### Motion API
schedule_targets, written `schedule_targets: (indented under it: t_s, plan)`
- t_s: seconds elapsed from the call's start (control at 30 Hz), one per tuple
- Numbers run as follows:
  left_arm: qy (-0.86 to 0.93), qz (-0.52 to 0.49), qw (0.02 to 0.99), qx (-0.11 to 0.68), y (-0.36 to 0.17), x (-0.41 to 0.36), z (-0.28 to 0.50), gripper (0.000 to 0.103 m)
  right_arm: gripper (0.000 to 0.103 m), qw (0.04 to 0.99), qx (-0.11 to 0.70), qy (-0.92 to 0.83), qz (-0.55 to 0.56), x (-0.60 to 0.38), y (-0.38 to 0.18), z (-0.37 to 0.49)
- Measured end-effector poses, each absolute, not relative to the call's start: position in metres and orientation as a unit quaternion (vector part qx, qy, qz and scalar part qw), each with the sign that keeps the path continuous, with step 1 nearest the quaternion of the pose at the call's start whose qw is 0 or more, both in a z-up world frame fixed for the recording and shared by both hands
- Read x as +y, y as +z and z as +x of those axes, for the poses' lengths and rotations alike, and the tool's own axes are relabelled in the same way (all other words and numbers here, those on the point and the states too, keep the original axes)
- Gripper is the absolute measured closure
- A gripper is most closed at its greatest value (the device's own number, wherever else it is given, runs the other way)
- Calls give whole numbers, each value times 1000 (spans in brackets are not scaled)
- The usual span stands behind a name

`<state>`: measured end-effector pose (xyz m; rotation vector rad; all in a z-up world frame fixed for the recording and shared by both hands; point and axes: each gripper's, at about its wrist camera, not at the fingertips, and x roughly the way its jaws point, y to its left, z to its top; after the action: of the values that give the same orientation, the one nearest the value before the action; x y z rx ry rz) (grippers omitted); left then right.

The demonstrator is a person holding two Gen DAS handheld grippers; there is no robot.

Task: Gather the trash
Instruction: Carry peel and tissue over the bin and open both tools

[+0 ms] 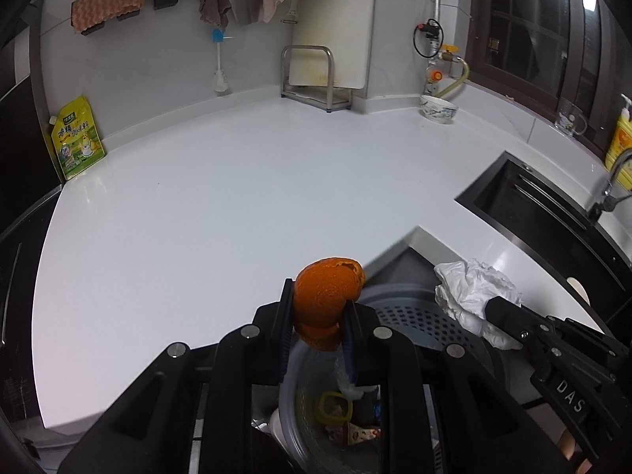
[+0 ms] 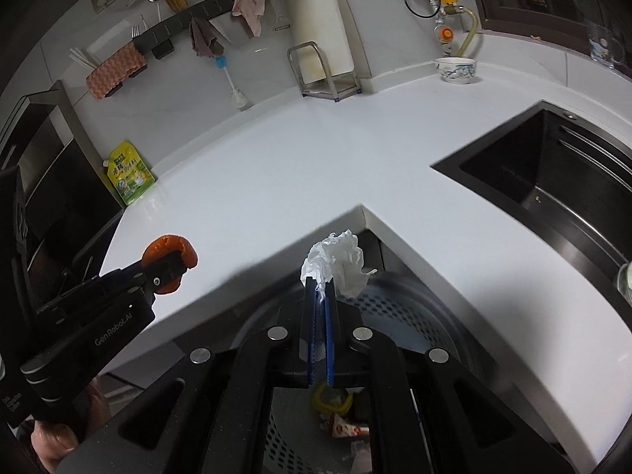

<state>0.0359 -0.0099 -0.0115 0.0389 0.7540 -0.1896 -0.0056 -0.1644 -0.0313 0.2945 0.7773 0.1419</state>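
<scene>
A: Pinching an orange peel [image 1: 327, 303], the left gripper [image 1: 318, 312] has its two black fingers only a little apart, pressed on both sides of the curled, dimpled rind.

B: And the right gripper [image 2: 320, 308]?

A: Its blue-lined fingers are pressed almost together on a crumpled white tissue [image 2: 337, 266], which stands out above the tips, wrinkled and soft.

B: Where are these things?

A: Both are in the air at the inner corner of the smooth white counter [image 1: 237, 205]. Under them stands a round grey bin [image 2: 395, 316] with a perforated wall. Inside it lie a yellow ring-shaped piece [image 2: 330, 401] and a red and white wrapper [image 2: 347, 430].

B: Is the peel over the bin?

A: It is at the edge between counter and bin. The tissue is above the bin's far rim.
</scene>
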Motion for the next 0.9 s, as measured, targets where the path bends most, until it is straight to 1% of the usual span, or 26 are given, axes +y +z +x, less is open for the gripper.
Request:
schedule_targets:
  t_s: [0.4,0.8,0.9]
  plan:
    - [-114,16,918,379,-30,-16,-6,82,99,908,386,54,153,-175,-48,-62]
    - [-117,27,910,396,-42,-22,-14,82,99,901,403,57,148,-169,-61,-65]
    - [-119,21,909,399,-43,-21,-14,80,99,899,410,55,147,-168,-64,-64]
